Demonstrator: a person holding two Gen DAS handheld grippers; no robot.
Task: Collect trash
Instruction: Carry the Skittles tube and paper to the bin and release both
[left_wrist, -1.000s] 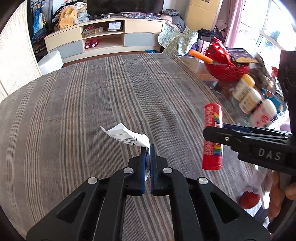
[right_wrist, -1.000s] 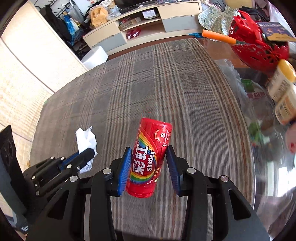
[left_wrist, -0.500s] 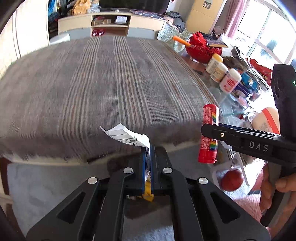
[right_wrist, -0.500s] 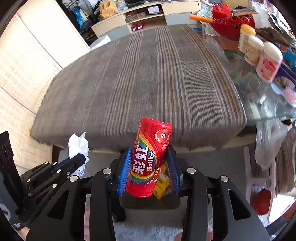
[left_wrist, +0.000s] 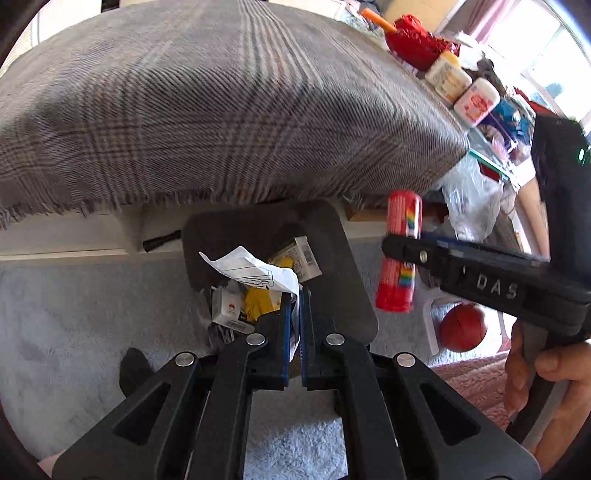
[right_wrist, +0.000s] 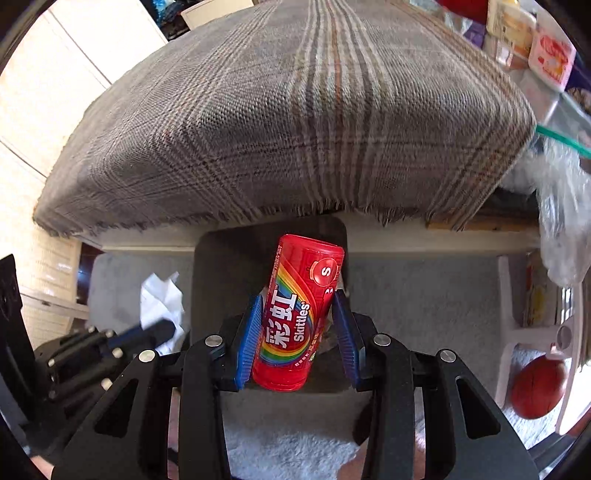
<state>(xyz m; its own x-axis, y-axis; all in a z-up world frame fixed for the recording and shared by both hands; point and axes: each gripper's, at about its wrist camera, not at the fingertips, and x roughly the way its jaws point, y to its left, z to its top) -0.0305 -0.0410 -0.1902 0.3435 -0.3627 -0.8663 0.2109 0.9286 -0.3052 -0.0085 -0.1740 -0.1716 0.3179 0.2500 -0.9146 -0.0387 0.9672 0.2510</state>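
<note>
Trash is in both claws, held over a dark bin (left_wrist: 347, 266) that stands on the pale carpet (left_wrist: 74, 314) just in front of the counter. The left claw (left_wrist: 292, 295) is closed tight on a crumpled white paper (left_wrist: 251, 271), which sticks up and to the left from between its blue pads, above the bin's opening. Inside the bin lie a yellow wrapper (left_wrist: 258, 302), a small white box (left_wrist: 229, 306) and a green-and-white carton (left_wrist: 299, 254). The right claw (right_wrist: 301, 325) grips a red Skittles tube (right_wrist: 299, 314) near its lower half; the tube stands nearly upright, leaning slightly right, with the bin's dark rim (right_wrist: 221, 266) behind and below it. From the left wrist view, the tube (left_wrist: 399, 254) hangs just to the right of the bin. A grey plaid cloth (right_wrist: 295, 110) covers the counter and its frayed edge overhangs the bin. A red ball (left_wrist: 463, 326) rests on the floor to the right, and bottles (left_wrist: 476, 101) crowd the counter's far right side.
</note>
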